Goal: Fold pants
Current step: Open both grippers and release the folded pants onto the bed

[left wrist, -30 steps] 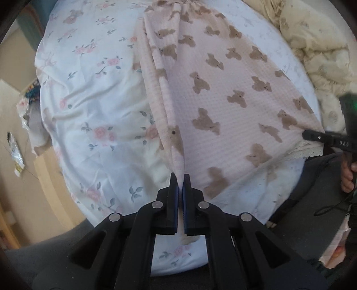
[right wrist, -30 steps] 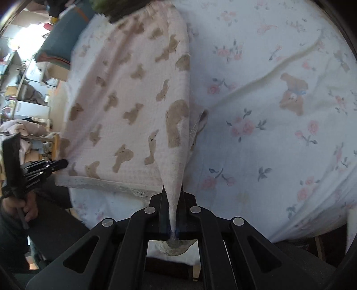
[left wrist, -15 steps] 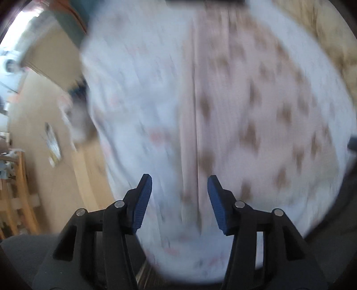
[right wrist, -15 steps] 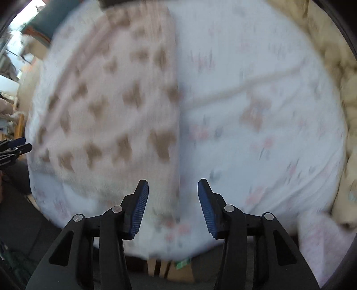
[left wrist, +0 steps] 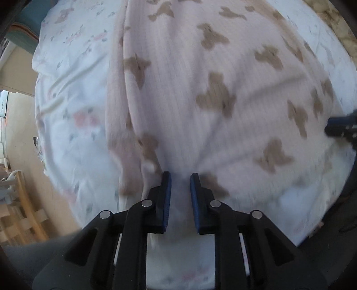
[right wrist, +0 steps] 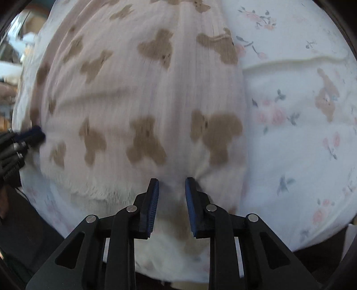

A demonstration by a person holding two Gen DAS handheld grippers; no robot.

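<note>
The pink pants with brown bear prints (left wrist: 200,84) lie spread on the bed; they also fill the right wrist view (right wrist: 142,93). My left gripper (left wrist: 180,176) is open, its jaws astride the near hem at the pants' left side, pressing into the cloth. My right gripper (right wrist: 171,180) is open, its jaws astride the lacy near hem at the pants' right side. Each gripper shows at the edge of the other's view: the right one (left wrist: 339,127), the left one (right wrist: 24,138).
A white floral bedsheet (left wrist: 73,111) covers the bed (right wrist: 301,133). A cream quilt (left wrist: 330,15) lies at the far right. A wooden chair (left wrist: 20,200) stands on the floor to the left, beyond the bed's edge.
Both grippers let go of the pants' hem, opened and drew back, then moved in close over the hem again with jaws narrower than half a second ago.
</note>
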